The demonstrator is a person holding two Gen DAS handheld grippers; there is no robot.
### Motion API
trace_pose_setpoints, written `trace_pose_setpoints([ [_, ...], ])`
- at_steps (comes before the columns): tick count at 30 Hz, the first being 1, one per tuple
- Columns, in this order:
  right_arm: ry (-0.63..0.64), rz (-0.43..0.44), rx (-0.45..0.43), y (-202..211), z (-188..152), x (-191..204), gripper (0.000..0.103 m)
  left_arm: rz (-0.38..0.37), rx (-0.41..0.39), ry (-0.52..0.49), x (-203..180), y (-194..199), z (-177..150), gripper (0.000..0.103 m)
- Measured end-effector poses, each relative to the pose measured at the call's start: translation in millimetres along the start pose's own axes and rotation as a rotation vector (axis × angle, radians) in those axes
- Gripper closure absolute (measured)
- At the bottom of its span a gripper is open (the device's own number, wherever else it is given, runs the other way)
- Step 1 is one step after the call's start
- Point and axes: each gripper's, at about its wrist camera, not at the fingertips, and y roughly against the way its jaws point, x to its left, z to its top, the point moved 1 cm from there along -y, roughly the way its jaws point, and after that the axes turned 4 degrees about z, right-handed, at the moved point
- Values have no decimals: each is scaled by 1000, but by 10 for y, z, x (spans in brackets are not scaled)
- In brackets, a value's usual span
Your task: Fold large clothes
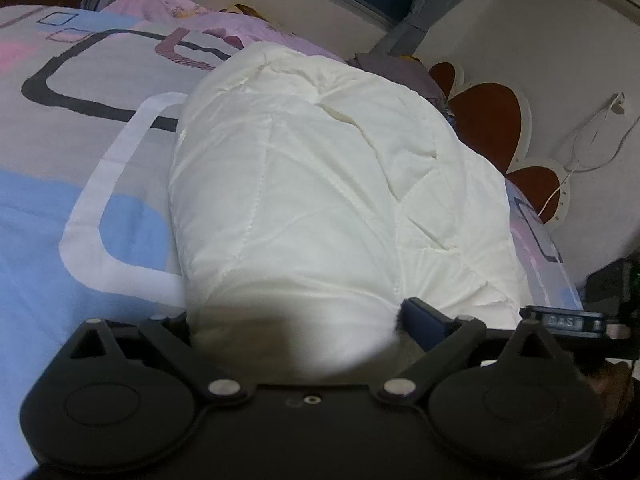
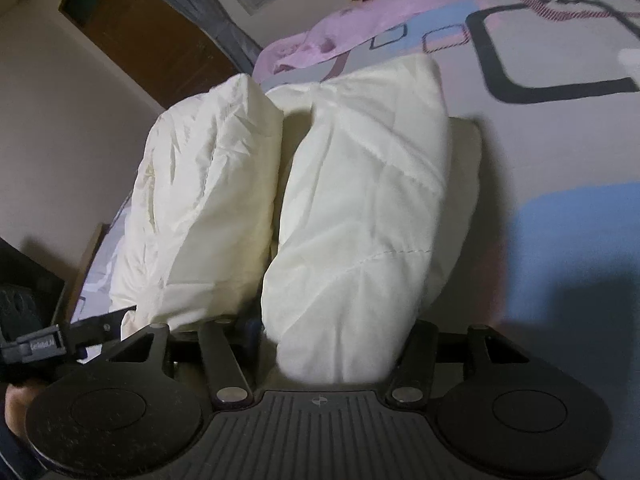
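The folded quilt [image 1: 304, 184] lay on the bed [image 1: 60, 240]. Left gripper [image 1: 296, 320] stood wide around its near end; right gripper [image 2: 332, 340] half-open, w/ fold between, not pinching. Thick padding could spring back & undo fold.

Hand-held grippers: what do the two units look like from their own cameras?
Both are matte black. The left hand-held gripper has a smooth body, two round hubs, silver pivot pins, angled linkage bars and a blue pad on one finger. The right hand-held gripper looks much the same, but its centre plate is ribbed with a small round emblem. No sleeves or cables on them are clear.
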Motion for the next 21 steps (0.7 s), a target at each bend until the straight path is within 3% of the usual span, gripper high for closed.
trace_pose_setpoints([
  [7, -27, -89, -132, 577, -49, -15, 41, 13, 4, -13, 29, 47, 45, 5],
  [13, 65, -157, -289, 954, 261, 268, 44, 61, -63, -68, 131, 452, 156, 4],
  [15, 138, -165, -269, 855, 393, 471, 61, 66, -139, -69, 161, 576, 307, 10],
  [19, 275, -186, -246, 471, 571, 882, 65, 36, -226, -109, 28, 474, 741, 30],
  [21, 305, -189, -241, 265, 656, 1019, 65, 3, -230, -139, -69, 302, 927, 38],
])
